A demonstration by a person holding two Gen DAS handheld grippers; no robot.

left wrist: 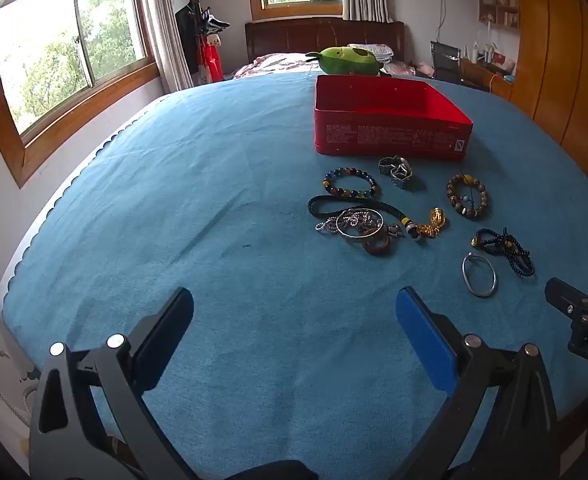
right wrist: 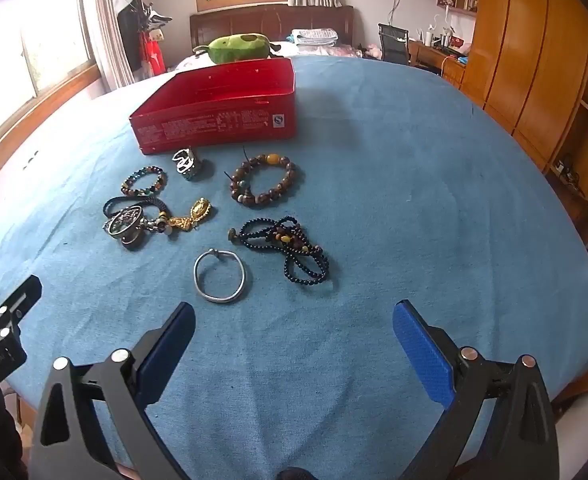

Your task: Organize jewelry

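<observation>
An open red tin box (left wrist: 389,136) (right wrist: 218,120) stands on the blue cloth, empty as far as I can see. In front of it lie jewelry pieces: a silver bangle (left wrist: 479,274) (right wrist: 220,276), a dark bead string (left wrist: 503,250) (right wrist: 290,250), a brown bead bracelet (left wrist: 467,196) (right wrist: 264,180), a multicolour bead bracelet (left wrist: 349,182) (right wrist: 144,185), a metal ring piece (left wrist: 395,170) (right wrist: 186,164), and a tangled pile with a gold pendant (left wrist: 373,226) (right wrist: 154,222). My left gripper (left wrist: 294,320) is open over bare cloth, left of the jewelry. My right gripper (right wrist: 294,334) is open, just short of the bangle.
The blue cloth (left wrist: 214,200) covers a round table whose edge curves close on the left. A green plush toy (left wrist: 349,60) lies on a bed behind the box. Windows are at the left and wooden cabinets (right wrist: 533,80) at the right.
</observation>
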